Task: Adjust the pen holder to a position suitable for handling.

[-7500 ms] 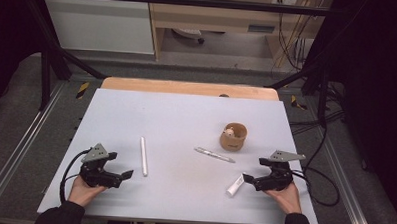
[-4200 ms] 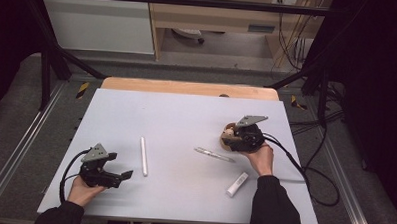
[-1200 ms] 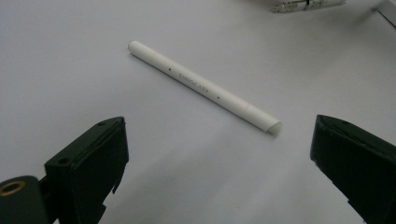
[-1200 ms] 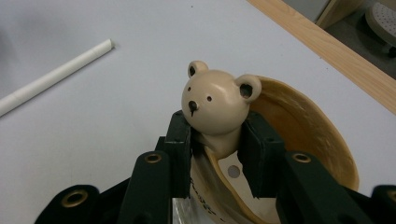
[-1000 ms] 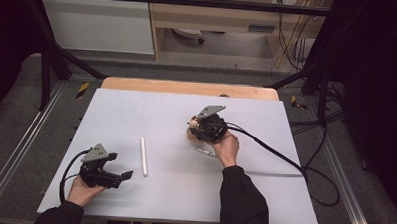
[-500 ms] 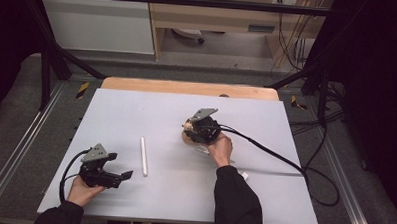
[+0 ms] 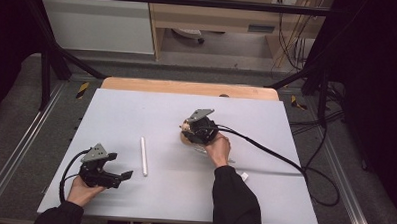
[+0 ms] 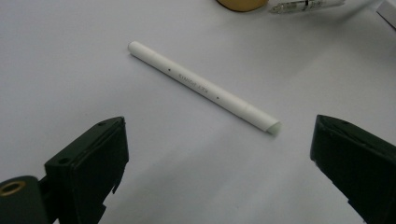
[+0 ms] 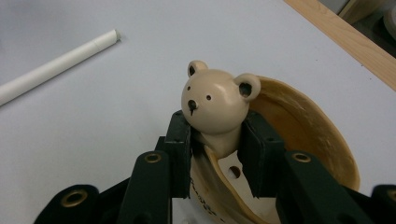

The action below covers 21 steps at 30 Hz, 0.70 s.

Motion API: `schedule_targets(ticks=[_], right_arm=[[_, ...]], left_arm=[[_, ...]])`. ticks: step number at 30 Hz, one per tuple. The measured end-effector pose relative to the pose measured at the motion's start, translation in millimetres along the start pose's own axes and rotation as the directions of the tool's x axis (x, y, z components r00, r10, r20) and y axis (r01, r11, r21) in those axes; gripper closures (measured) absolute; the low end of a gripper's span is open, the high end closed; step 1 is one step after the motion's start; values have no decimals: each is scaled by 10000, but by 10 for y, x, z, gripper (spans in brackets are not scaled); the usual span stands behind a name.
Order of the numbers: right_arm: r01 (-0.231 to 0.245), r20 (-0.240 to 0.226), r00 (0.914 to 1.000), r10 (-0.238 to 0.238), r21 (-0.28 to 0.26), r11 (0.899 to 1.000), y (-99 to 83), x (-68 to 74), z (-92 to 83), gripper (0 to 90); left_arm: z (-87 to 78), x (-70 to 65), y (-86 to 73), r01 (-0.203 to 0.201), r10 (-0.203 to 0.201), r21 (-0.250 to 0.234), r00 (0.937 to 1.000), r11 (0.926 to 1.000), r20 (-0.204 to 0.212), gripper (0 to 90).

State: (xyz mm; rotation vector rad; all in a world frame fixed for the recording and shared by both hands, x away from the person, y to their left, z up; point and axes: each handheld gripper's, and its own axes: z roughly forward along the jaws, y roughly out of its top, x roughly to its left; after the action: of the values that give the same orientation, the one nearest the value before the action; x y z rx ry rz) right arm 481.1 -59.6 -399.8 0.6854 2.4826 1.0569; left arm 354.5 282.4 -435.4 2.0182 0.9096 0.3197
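Bear cup (image 9: 219, 121): clamped in right gripper (image 9: 215, 140), now carried from table's right toward centre, near white pen (image 7: 144, 156). Left gripper (image 8: 219, 154): apart, idle.

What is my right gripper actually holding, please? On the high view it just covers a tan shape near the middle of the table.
Observer: The right gripper is shut on a beige bear-shaped holder, pads just under the bear's head.
Operator: Thank you. Is the holder upright?
Observer: It looks tilted; its open cup faces the camera on the right gripper.
Operator: And the left gripper?
Observer: The left gripper is open, and the white pen lies on the table ahead of its jaws, untouched.
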Motion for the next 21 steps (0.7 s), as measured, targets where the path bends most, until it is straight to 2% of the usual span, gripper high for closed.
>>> schedule_targets(ticks=[8, 13, 14, 16, 18, 19, 20, 21], right_arm=[[66, -59, 10000, -66, 2, 10000, -2, -3, -4, 655], [-447, -104, 9990, 443, -414, 9981, 33, -7, -112, 499], [-447, -104, 9990, 443, -414, 9981, 33, -7, -112, 499], [-632, -200, 9978, 625, -386, 9973, 56, -17, -219, 391], [-685, -215, 9975, 676, -454, 9966, 56, -21, -256, 358], [-996, -398, 9945, 974, -579, 9933, 43, -31, -337, 299], [-996, -398, 9945, 974, -579, 9933, 43, -31, -337, 299], [-1206, -501, 9918, 1176, -612, 9908, 16, -43, -410, 228]], left_arm=[[2, -1, -1, 1, -1, 20, 10000, 10000, 2, 43], [-1, 1, -2, 15, -15, 20, 10000, 10000, 0, 44], [0, 0, -2, 7, -7, 24, 10000, 10000, 0, 44], [2, -2, -3, 1, -1, 31, 10000, 10000, -4, 43], [6, -4, -3, 14, -14, 27, 10000, 10000, -6, 43], [7, -4, -2, 18, -18, 35, 10000, 10000, -4, 44], [8, -4, -3, 18, -18, 46, 10000, 10000, -9, 44], [9, -4, -3, 16, -16, 49, 10000, 10000, -14, 43]])
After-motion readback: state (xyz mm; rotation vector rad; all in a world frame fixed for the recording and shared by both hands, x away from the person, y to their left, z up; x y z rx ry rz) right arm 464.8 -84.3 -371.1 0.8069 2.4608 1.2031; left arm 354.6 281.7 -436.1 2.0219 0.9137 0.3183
